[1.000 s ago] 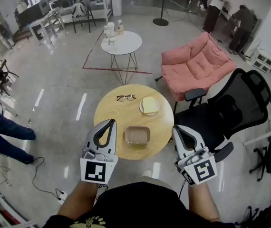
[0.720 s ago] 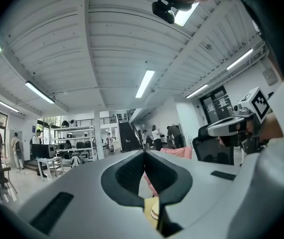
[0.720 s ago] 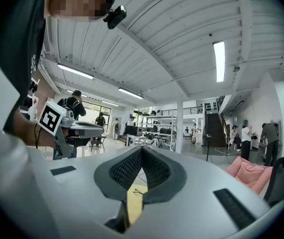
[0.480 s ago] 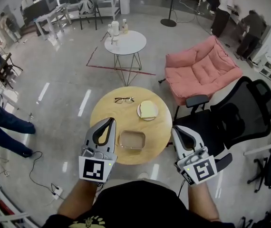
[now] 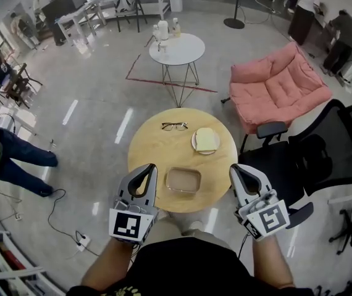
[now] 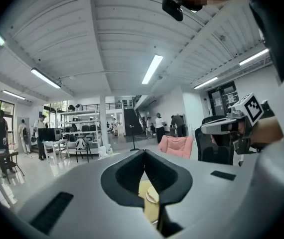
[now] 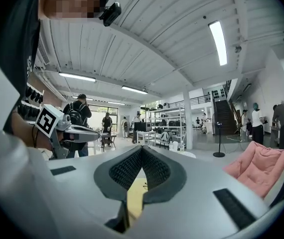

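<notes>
A round wooden table (image 5: 151, 156) stands in front of me. On it lie a pair of black glasses (image 5: 174, 126), a white plate (image 5: 195, 143) with a pale slice of bread (image 5: 206, 138), and a shallow rectangular container (image 5: 183, 180) near the front edge. My left gripper (image 5: 150, 168) hovers over the table's front left edge, shut and holding nothing. My right gripper (image 5: 234, 168) hangs just off the front right edge, also shut and empty. The container lies between them. In the left gripper view the jaws (image 6: 144, 153) meet at the tips; in the right gripper view (image 7: 142, 149) likewise.
A pink sofa (image 5: 275, 85) and a black office chair (image 5: 315, 143) stand to the right. A white round table (image 5: 177, 49) with bottles is farther ahead. A cable and power strip (image 5: 80, 242) lie on the floor at left. People stand at the room's edges.
The head view has shifted, so the table sits slightly to the right and both grippers lower in the picture. Both grippers stay shut and empty.
</notes>
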